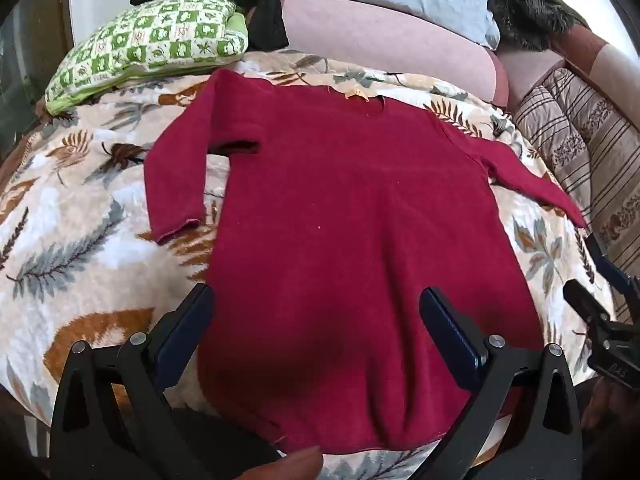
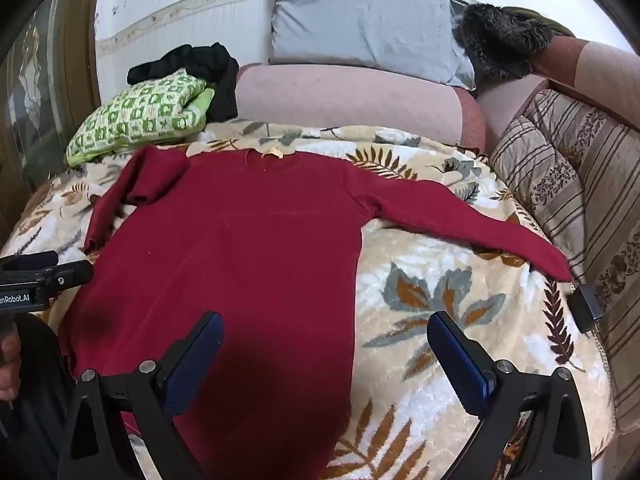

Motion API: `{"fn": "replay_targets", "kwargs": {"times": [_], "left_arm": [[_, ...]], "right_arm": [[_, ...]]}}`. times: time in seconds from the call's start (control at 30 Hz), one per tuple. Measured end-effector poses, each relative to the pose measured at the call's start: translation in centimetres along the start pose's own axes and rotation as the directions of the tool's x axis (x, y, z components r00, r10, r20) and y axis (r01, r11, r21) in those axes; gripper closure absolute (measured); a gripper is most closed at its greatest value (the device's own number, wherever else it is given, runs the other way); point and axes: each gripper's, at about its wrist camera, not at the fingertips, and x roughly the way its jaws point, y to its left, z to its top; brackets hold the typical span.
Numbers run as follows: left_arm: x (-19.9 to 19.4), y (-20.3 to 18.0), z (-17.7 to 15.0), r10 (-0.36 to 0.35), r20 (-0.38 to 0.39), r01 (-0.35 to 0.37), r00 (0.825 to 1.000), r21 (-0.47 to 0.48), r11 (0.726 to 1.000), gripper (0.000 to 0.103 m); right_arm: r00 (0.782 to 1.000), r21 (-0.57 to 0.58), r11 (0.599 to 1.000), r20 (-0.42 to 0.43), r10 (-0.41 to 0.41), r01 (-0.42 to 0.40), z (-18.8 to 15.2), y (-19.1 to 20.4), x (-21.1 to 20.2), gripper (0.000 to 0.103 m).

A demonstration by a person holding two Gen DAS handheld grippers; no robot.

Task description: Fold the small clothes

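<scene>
Left wrist view: left gripper [image 1: 316,300] has fingers spread wide, nothing between them, hovering over the hem end of one red sweater [image 1: 340,220]. Sweater lies flat on the leaf-print blanket [image 1: 80,248], neck with a pale tag [image 1: 357,95] at the far end, hem nearest the camera. Its left-side sleeve [image 1: 180,184] is bent at the shoulder and runs down beside the body; the other sleeve [image 1: 532,184] stretches out toward the striped cushion [image 1: 580,160]. Only this view shows a fingertip [image 1: 304,464] at the bottom edge and part of the right gripper [image 1: 600,320] at the right edge, too cropped here to read its opening. Right wrist view: right gripper [image 2: 324,344] is also wide apart and holding nothing, one finger above the sweater [image 2: 224,248], the other above bare blanket [image 2: 440,312]. Only this view shows the left gripper's housing with lettering [image 2: 24,284] at the left edge, a small dark block [image 2: 584,308] near the outstretched sleeve's cuff [image 2: 556,264], and the wall behind. Count, both views: one sweater, two sleeves, two grippers, one green checked pillow [image 2: 140,120] with one black garment [image 2: 200,68] on it, one grey pillow [image 2: 368,24], one pink bolster [image 2: 352,100], one dark furry item [image 2: 500,44].
</scene>
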Motion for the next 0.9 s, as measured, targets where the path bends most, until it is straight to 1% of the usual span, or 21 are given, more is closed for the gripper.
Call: {"fn": "replay_targets", "kwargs": {"times": [0.07, 0.1, 0.17, 0.23, 0.3, 0.33, 0.43, 0.5, 0.57, 0.67, 0.7, 0.77, 0.9], "left_arm": [[-0.4, 0.0, 0.0, -0.01, 0.02, 0.01, 1.0, -0.023, 1.0, 0.0], [-0.4, -0.2, -0.5, -0.013, 0.014, 0.014, 1.0, -0.025, 1.0, 0.001], [-0.8, 0.8, -0.1, -0.064, 0.021, 0.065, 0.998, -0.061, 0.996, 0.0], [-1.3, 2.4, 0.7, -0.134, 0.052, 0.139, 0.99, -0.102, 0.985, 0.0], [-2.3, 3.1, 1.2, -0.181, 0.129, 0.196, 0.975, -0.113, 0.974, 0.0], [-2.5, 3.2, 1.3, -0.192, 0.145, 0.209, 0.971, -0.115, 0.971, 0.0], [-1.5, 3.1, 1.6, -0.21, 0.076, 0.217, 0.975, -0.093, 0.972, 0.0], [-1.5, 2.7, 1.3, -0.209, 0.073, 0.214, 0.975, -0.073, 0.974, 0.0], [-1.2, 2.3, 1.1, -0.186, 0.067, 0.189, 0.98, -0.056, 0.98, 0.001], [-0.7, 1.7, 0.7, -0.196, 0.047, 0.197, 0.98, -0.023, 0.98, 0.001], [-0.7, 1.6, 0.6, -0.19, 0.05, 0.191, 0.981, -0.017, 0.982, 0.001], [-0.7, 1.3, 0.5, -0.232, 0.048, 0.232, 0.972, 0.0, 0.973, 0.001], [-0.4, 1.6, 0.7, -0.258, 0.041, 0.259, 0.965, -0.026, 0.966, 0.001]], "right_arm": [[1.0, 0.008, 1.0, 0.006, 0.003, -0.003, 0.1, 0.0, -0.1, 0.002], [1.0, 0.012, 1.0, 0.011, 0.003, -0.003, 0.1, 0.1, -0.3, 0.002], [1.0, 0.0, 1.0, 0.011, -0.005, 0.005, -0.3, 0.1, -0.6, 0.002], [1.0, -0.005, 1.0, -0.019, -0.013, 0.013, -0.1, 0.2, 0.1, 0.002], [1.0, -0.007, 1.0, 0.0, -0.017, 0.017, -0.2, 0.1, -0.2, 0.002], [1.0, -0.002, 1.0, 0.0, -0.015, 0.015, -0.1, -0.2, -0.1, 0.002], [1.0, -0.004, 1.0, 0.011, -0.022, 0.022, 0.1, 0.5, -0.3, 0.002], [1.0, -0.007, 1.0, 0.009, -0.025, 0.025, 0.0, 0.6, -0.3, 0.002], [1.0, -0.003, 1.0, 0.007, -0.025, 0.025, 0.1, 0.6, -0.2, 0.002], [1.0, 0.006, 1.0, 0.011, -0.024, 0.024, 0.0, 0.4, -0.2, 0.002], [1.0, 0.008, 1.0, 0.012, -0.024, 0.024, 0.0, 0.3, -0.3, 0.002], [1.0, 0.01, 1.0, 0.011, -0.024, 0.024, 0.1, 0.4, -0.2, 0.002], [1.0, -0.001, 1.0, 0.005, -0.029, 0.029, 0.0, 0.7, 0.0, 0.002]]}}
